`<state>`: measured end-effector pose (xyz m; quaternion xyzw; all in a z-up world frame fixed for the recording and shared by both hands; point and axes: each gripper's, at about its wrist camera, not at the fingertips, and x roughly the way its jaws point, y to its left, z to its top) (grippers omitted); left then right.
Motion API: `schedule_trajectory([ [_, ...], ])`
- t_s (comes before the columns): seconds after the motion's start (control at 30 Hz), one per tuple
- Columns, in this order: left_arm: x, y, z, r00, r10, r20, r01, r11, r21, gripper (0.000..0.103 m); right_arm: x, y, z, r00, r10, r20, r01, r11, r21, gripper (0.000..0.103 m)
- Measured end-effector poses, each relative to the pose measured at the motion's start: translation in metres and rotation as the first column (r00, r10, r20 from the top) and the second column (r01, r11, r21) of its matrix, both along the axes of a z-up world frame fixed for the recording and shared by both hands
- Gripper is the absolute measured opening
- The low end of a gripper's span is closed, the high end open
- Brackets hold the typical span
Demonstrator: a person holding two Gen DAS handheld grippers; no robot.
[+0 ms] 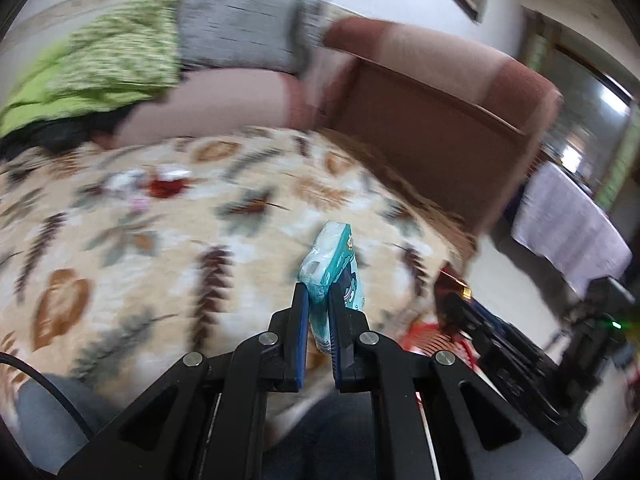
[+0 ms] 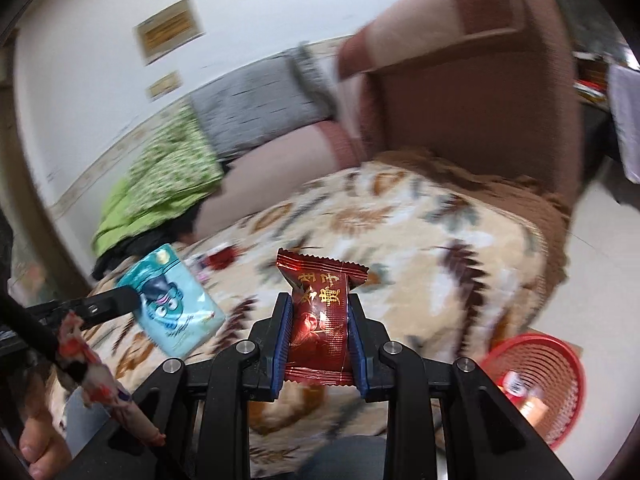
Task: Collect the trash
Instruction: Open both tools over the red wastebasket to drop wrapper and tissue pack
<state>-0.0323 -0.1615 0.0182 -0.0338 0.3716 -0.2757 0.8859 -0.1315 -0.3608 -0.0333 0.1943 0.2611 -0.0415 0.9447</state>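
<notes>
My left gripper (image 1: 319, 294) is shut on a teal tissue pack (image 1: 334, 264), held edge-on above the patterned blanket (image 1: 168, 248). The same teal tissue pack (image 2: 174, 300) shows in the right wrist view at the left, with the left gripper's finger (image 2: 116, 300) against it. My right gripper (image 2: 320, 306) is shut on a dark red snack wrapper (image 2: 320, 312) with gold lettering. More small wrappers (image 1: 160, 182) lie far back on the blanket, blurred. A red mesh basket (image 2: 536, 376) stands on the floor at the lower right, holding some trash.
A brown sofa armrest (image 1: 440, 104) rises at the right of the blanket. A green patterned cloth (image 1: 104, 64) and grey cushion (image 1: 240, 28) lie at the back. A person's hand (image 2: 40, 444) holds a red-and-white wrapped thing at the lower left. Black equipment (image 1: 520, 360) stands on the floor.
</notes>
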Motion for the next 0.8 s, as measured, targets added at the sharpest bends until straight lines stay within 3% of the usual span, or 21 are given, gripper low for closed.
schedule_trajectory([
  [0.13, -0.007, -0.054, -0.012, 0.983, -0.185, -0.005, 0.185, 0.983, -0.002, 0.009, -0.022, -0.046, -0.017, 0.989, -0.139, -0.048, 0.141, 0.989, 0.043, 0.028],
  [0.23, -0.012, -0.100, -0.032, 0.956, -0.293, -0.003, 0.293, 0.955, 0.048, 0.009, -0.040, -0.075, -0.029, 0.970, -0.226, -0.090, 0.232, 0.971, 0.055, 0.029],
  [0.4, -0.018, -0.170, -0.067, 0.884, -0.461, -0.074, 0.466, 0.882, 0.068, 0.009, -0.057, -0.109, -0.048, 0.922, -0.350, -0.167, 0.353, 0.935, -0.008, 0.029],
  [0.57, -0.016, -0.224, -0.104, 0.838, -0.521, -0.161, 0.538, 0.838, 0.091, 0.009, -0.065, -0.146, -0.084, 0.874, -0.411, -0.259, 0.432, 0.902, 0.025, 0.030],
  [0.7, -0.008, -0.247, -0.141, 0.824, -0.504, -0.256, 0.540, 0.836, 0.092, 0.009, -0.070, -0.161, -0.106, 0.853, -0.424, -0.303, 0.461, 0.885, 0.061, 0.030],
  [0.8, -0.005, -0.255, -0.157, 0.821, -0.496, -0.281, 0.541, 0.834, 0.106, 0.009, -0.072, -0.166, -0.114, 0.845, -0.430, -0.318, 0.474, 0.878, 0.070, 0.030],
])
